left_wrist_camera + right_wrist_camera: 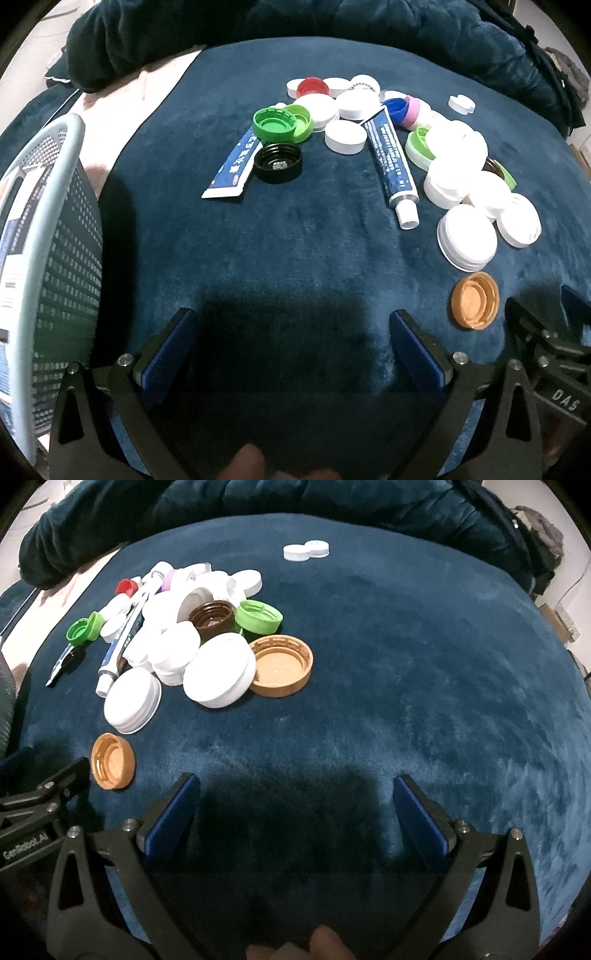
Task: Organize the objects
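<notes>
both tools were empty at this moment. the left tool (291,343) hovered low over the blue velvet surface (295,240) with its jaws spread wide apart, nothing between them; the right tool (295,812) was likewise wide apart and holding nothing.

the items to be sorted lay in a loose heap on the surface ahead of both tools: many white caps, two ointment tubes, green, red, blue, pink, brown and black caps. a mesh basket (62,236) stood at the left edge of the left wrist view, with boxes inside, well apart from the heap. it was judged the likely destination, though this could not be confirmed.

the small orange cap (474,300) lay nearest, open side up, between the two tools and clear of the heap. a large white lid (467,236) lay just beyond it. the capped tube (393,162) rested with its nozzle toward the tools, its tail under other caps.

procedure, as judged from the layout:
- the isolated orange cap was the best first pick, since no neighbour touched it.
- the jaws needed to straddle the cap's rim and close across its full width, not on one wall.
- the soft pile could let the cap tilt; a straight descent was advised.
- pulling the tube from the heap early risked scattering the caps resting on it.
</notes>
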